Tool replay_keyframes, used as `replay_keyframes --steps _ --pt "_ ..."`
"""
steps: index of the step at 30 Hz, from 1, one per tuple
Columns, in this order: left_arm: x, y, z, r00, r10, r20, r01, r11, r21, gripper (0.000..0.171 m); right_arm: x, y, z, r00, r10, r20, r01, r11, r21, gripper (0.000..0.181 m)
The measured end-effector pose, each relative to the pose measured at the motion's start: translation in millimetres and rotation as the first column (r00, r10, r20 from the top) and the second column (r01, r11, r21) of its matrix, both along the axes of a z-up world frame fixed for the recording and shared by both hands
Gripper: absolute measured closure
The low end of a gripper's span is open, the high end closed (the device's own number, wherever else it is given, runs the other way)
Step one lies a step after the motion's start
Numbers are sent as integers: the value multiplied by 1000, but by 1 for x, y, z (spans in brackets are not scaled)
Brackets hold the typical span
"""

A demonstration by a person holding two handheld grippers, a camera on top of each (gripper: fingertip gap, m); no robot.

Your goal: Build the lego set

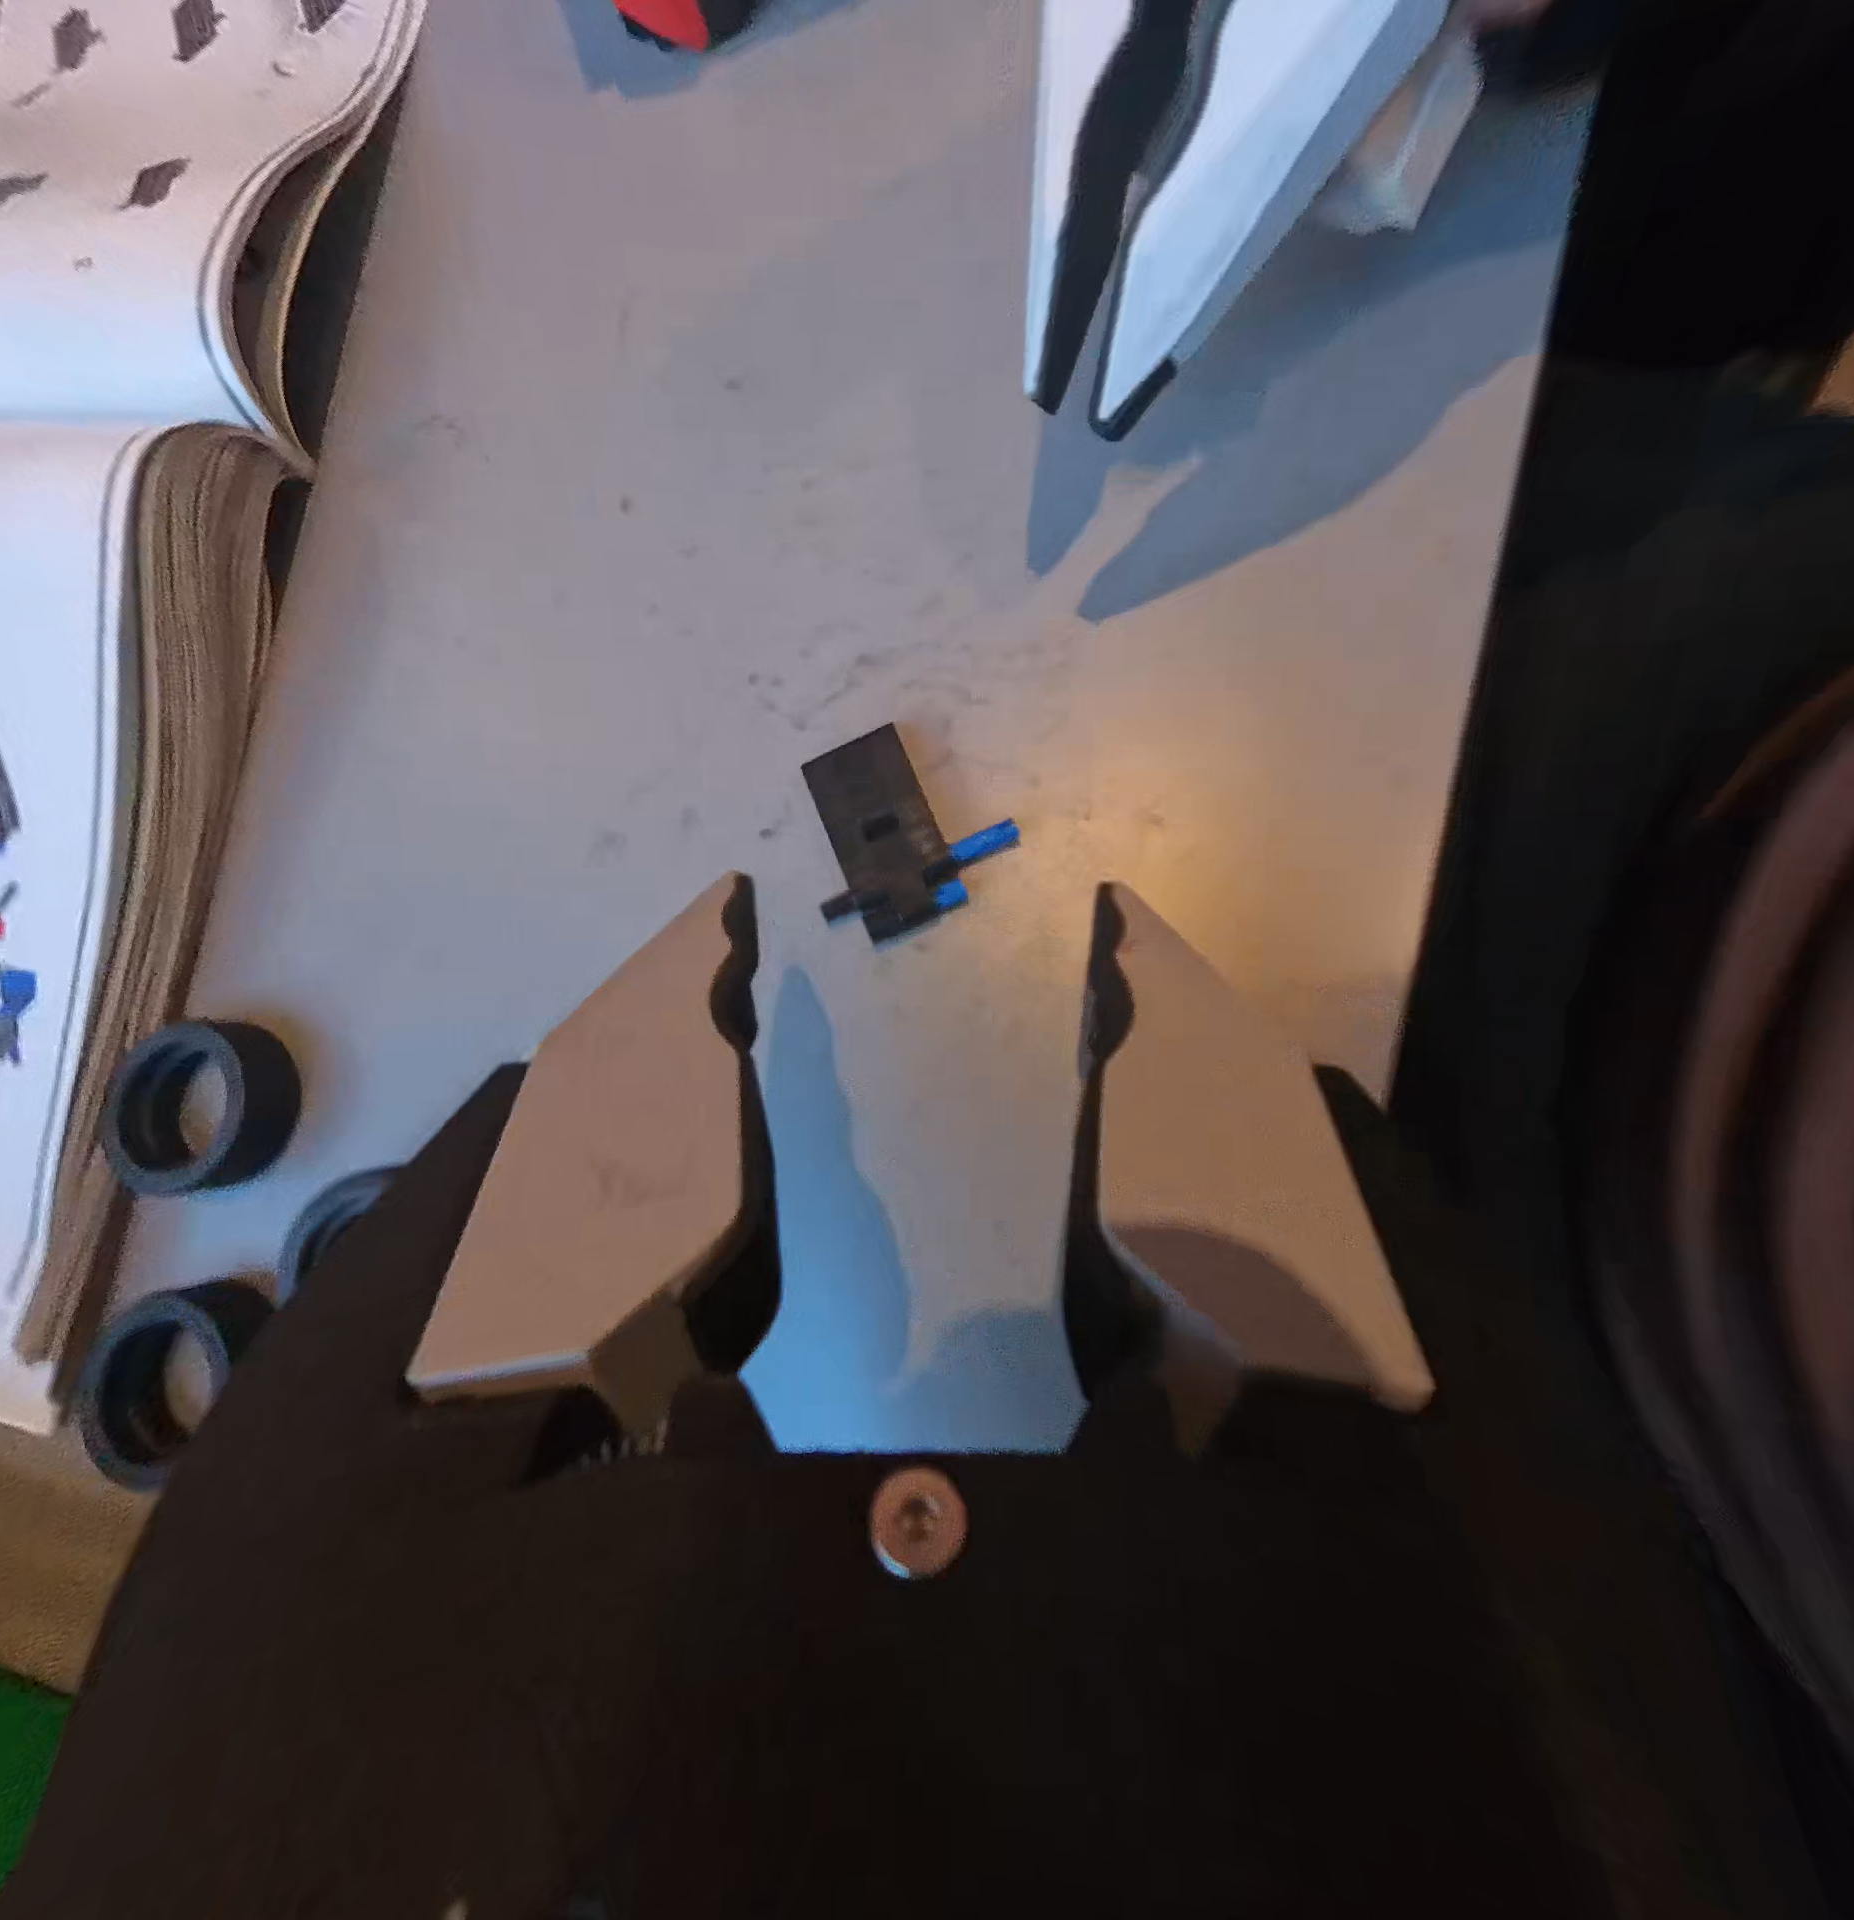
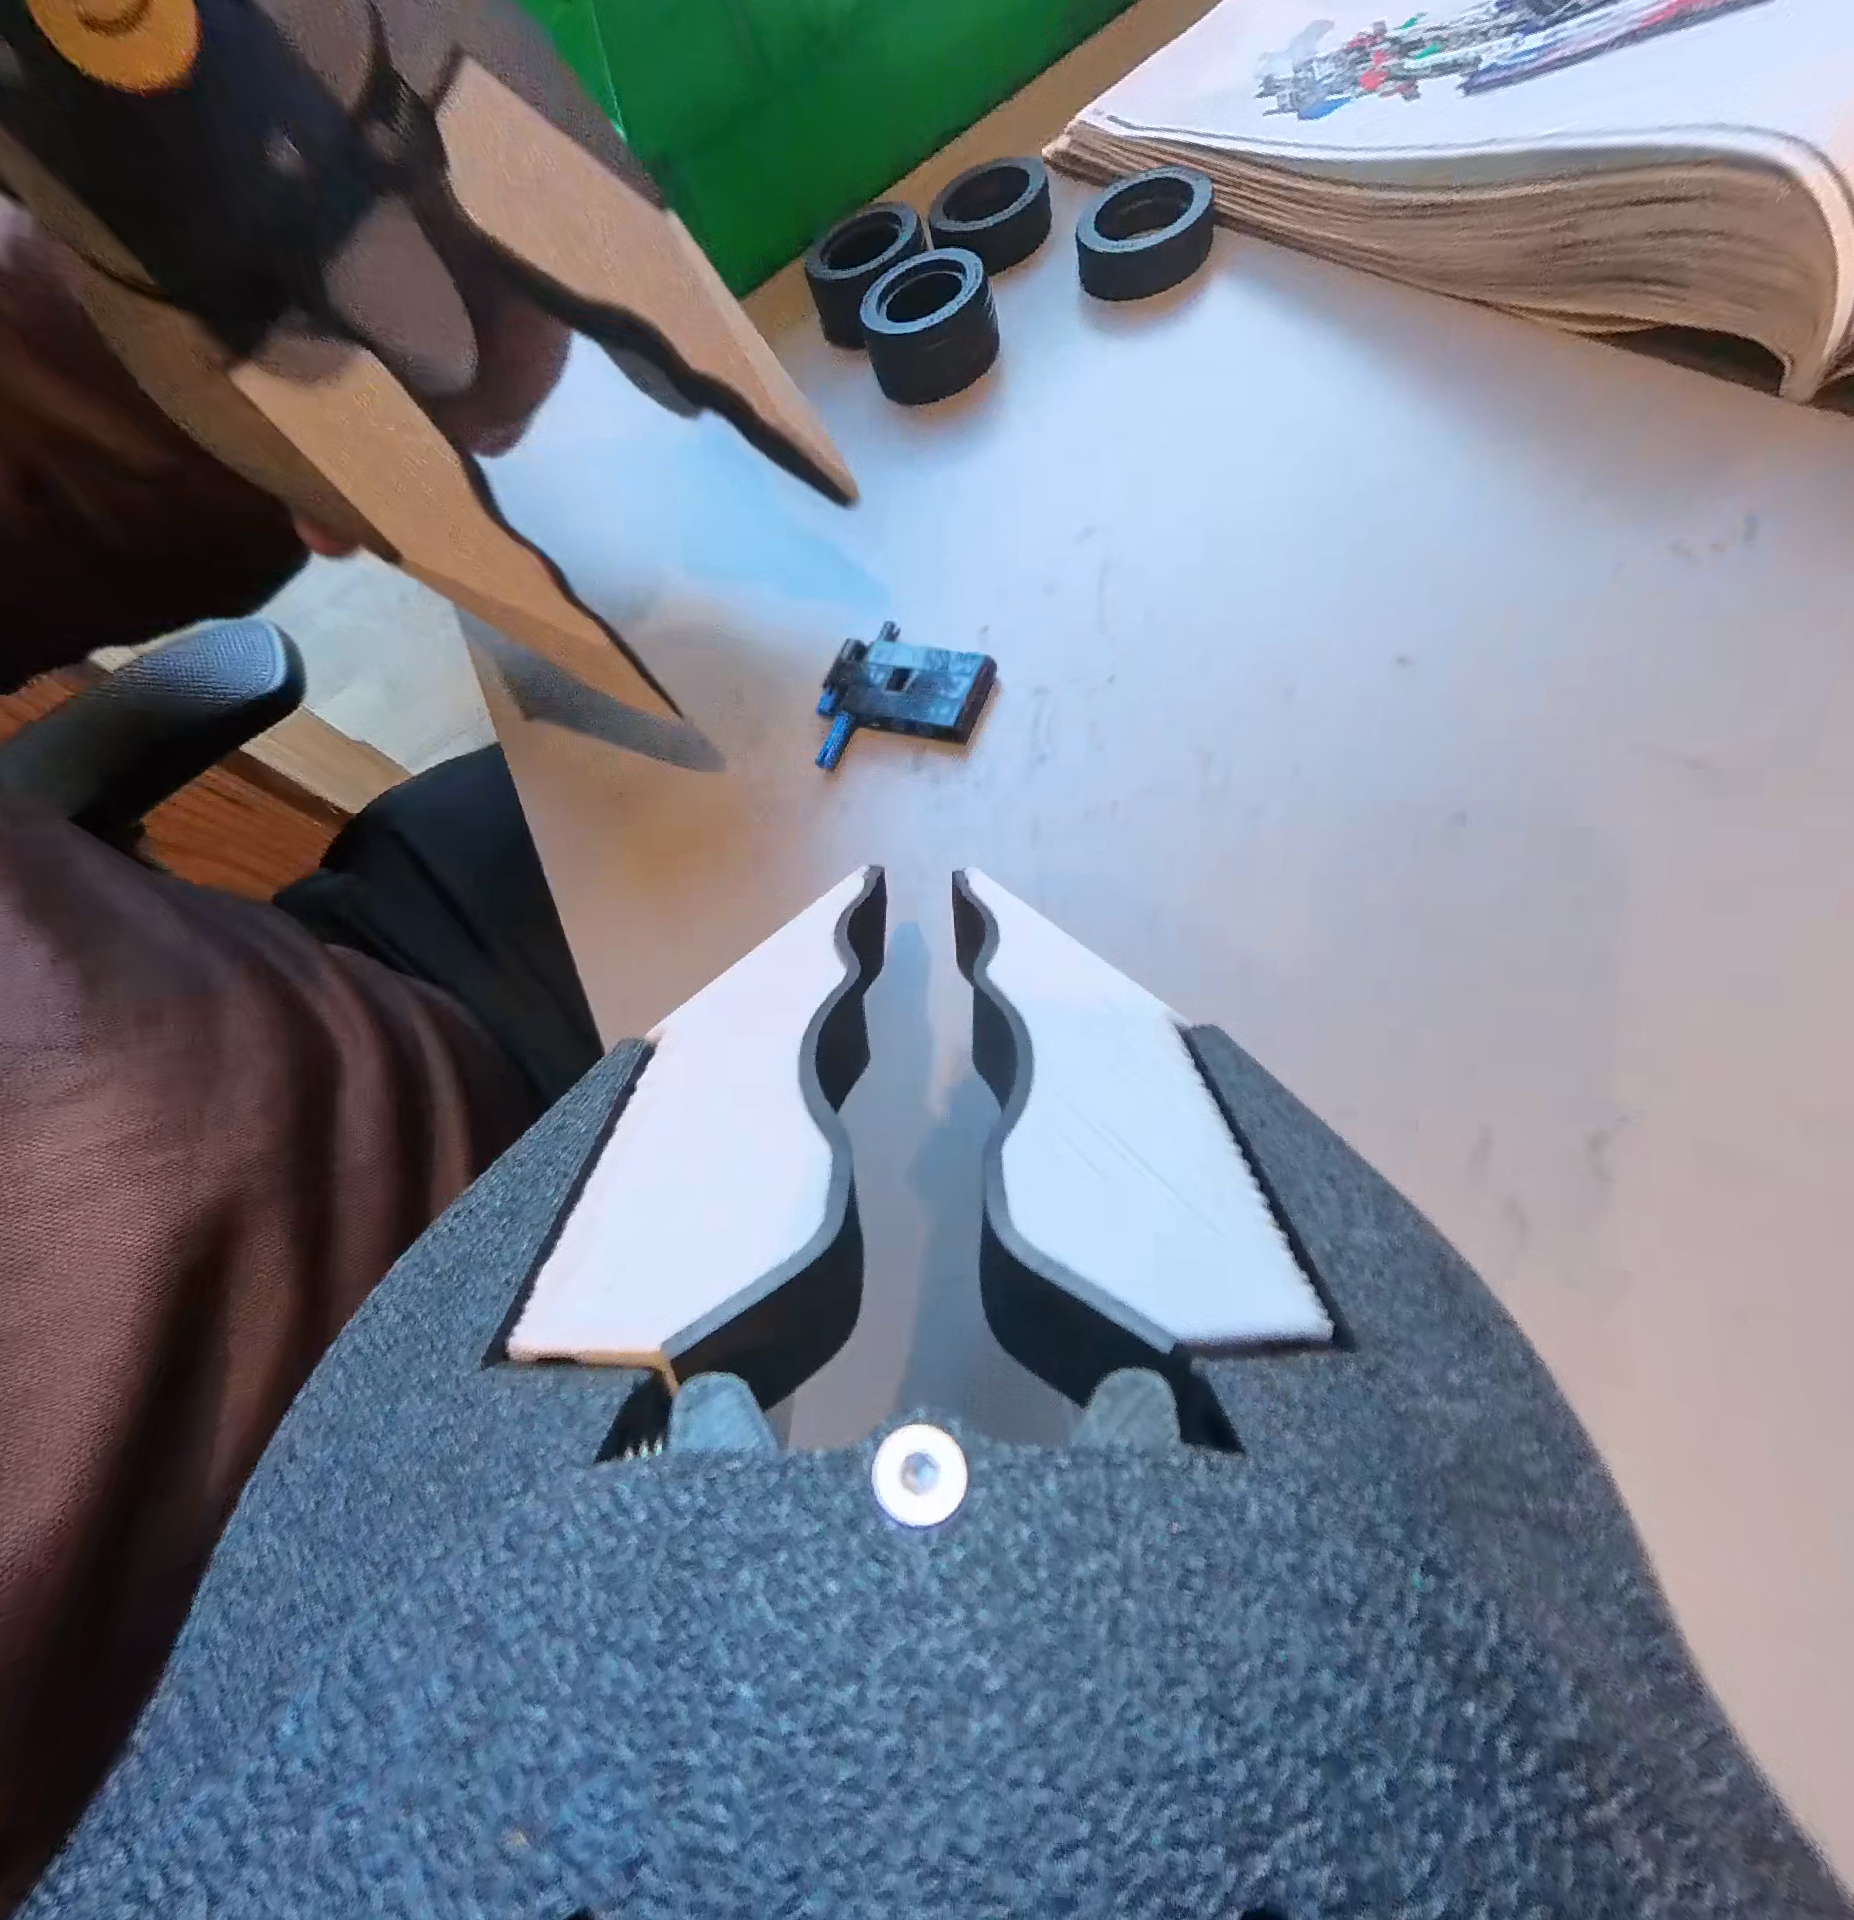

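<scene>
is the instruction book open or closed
Open: the instruction book lies spread on the table, printed pages facing up.

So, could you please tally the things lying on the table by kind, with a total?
Black tyres: 4
Small black assembly with blue pins: 1
Open instruction book: 1
Total: 6

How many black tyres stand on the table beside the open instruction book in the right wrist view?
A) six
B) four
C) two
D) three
B: four black tyres sit grouped on the table near the instruction book, beyond the small black and blue assembly.
</scene>
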State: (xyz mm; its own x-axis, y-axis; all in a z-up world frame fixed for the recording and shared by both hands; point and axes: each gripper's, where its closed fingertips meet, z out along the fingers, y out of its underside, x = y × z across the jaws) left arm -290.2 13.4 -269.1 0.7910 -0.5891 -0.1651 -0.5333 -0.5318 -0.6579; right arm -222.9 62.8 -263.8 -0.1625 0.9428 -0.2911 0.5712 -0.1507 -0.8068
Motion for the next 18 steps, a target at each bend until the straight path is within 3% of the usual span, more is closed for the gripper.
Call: replay_keyframes --steps 3,7,10,18 --pt "-7 -16 7 999 33 35 -31 999 -34 109 4 -4 -5 1000 11 -3 -11 999 -32 168" --pt "-12 -18 -23 996 93 -6 -93 986 -135 115 1 -7 -8 999 33 11 -34 999 8 163" --pt "11 -5 -29 990 92 103 -72 980 -183 114 -3 -6 -12 999 29 19 -31 997 64 162" --pt "32 35 -31 987 96 132 -80 989 -124 109 1 25 1 991 -100 -85 111 985 133 162"
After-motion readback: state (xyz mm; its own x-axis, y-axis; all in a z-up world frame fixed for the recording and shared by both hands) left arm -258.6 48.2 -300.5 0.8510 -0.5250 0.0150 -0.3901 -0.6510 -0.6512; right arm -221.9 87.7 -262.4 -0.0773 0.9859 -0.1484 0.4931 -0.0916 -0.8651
